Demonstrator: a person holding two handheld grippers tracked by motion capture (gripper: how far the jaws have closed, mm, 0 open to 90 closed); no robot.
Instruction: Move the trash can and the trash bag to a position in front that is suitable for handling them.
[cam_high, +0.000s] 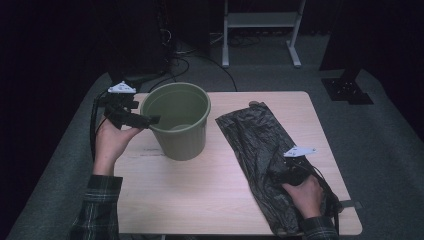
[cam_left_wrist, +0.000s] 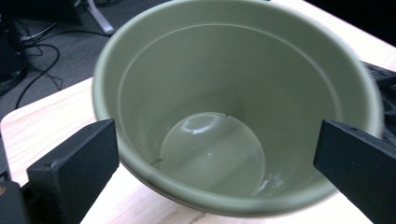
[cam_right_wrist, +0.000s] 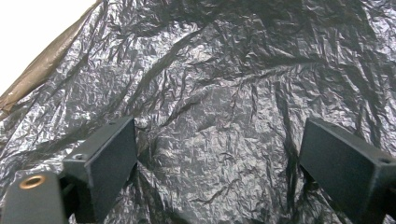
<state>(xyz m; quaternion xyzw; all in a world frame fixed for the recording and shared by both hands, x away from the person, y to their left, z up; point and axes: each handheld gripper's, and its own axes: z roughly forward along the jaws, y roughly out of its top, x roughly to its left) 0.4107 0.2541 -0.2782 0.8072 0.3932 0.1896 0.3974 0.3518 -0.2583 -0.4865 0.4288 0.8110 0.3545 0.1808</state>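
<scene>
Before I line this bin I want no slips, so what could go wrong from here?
The right hand-held gripper is open over flat, crinkled bag; it may pinch both layers or slide off. The left hand-held gripper is open at the bin rim, so the light bin could tip or skid.

A light wooden table (cam_high: 200, 195) fills the middle of the high view, and it stands on a grey floor (cam_high: 390, 150). A green bucket (cam_high: 179, 122) stands upright on the table, in the upper left part of the tabletop. A crinkly black plastic bag (cam_high: 255, 145) lies flat on the right side of the table, near the bucket but not touching it, and it runs down to the bottom edge.
</scene>
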